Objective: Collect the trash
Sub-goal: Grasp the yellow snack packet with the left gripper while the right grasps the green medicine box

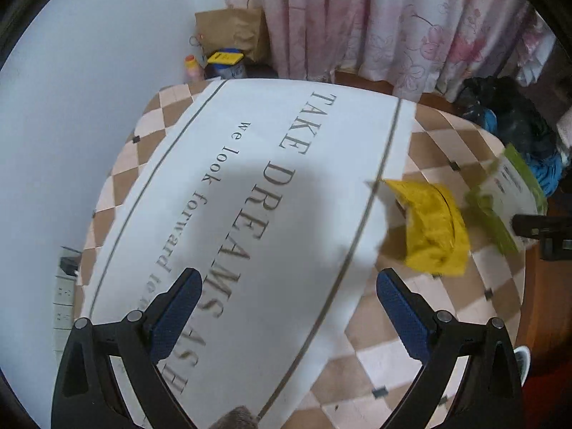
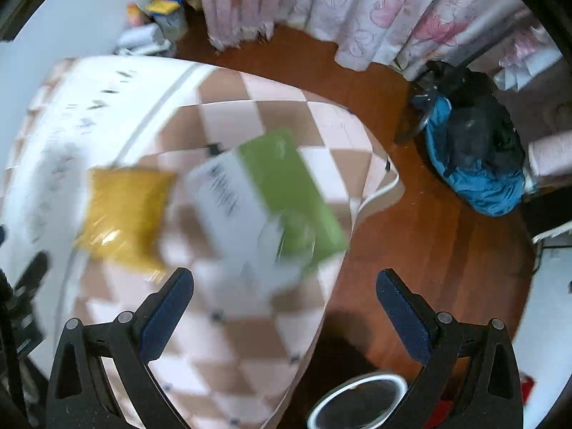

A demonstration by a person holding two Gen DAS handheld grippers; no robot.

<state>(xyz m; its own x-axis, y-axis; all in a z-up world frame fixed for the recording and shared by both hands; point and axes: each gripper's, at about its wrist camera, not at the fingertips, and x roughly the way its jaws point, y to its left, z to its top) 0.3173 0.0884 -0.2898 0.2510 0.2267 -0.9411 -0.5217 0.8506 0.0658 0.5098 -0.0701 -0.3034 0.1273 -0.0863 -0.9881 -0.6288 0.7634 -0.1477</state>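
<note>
A crumpled yellow wrapper [image 1: 434,227] lies on the checkered table [image 1: 447,318], beside a white printed mat [image 1: 250,193]. A green and white packet [image 1: 507,193] lies near the table's right edge. My left gripper [image 1: 287,298] is open and empty above the mat, left of the wrapper. In the right wrist view, which is blurred, the yellow wrapper [image 2: 125,214] and the green packet [image 2: 264,207] lie ahead of my right gripper [image 2: 284,302], which is open and empty over the table's corner. The right gripper also shows at the left wrist view's right edge [image 1: 540,228].
A round bin with a white rim [image 2: 357,400] stands on the wooden floor [image 2: 429,250] below the table's corner. A blue and black bag [image 2: 472,150] lies on the floor by pink curtains [image 2: 357,7]. A paper bag [image 1: 232,32] and bottles stand in the far corner.
</note>
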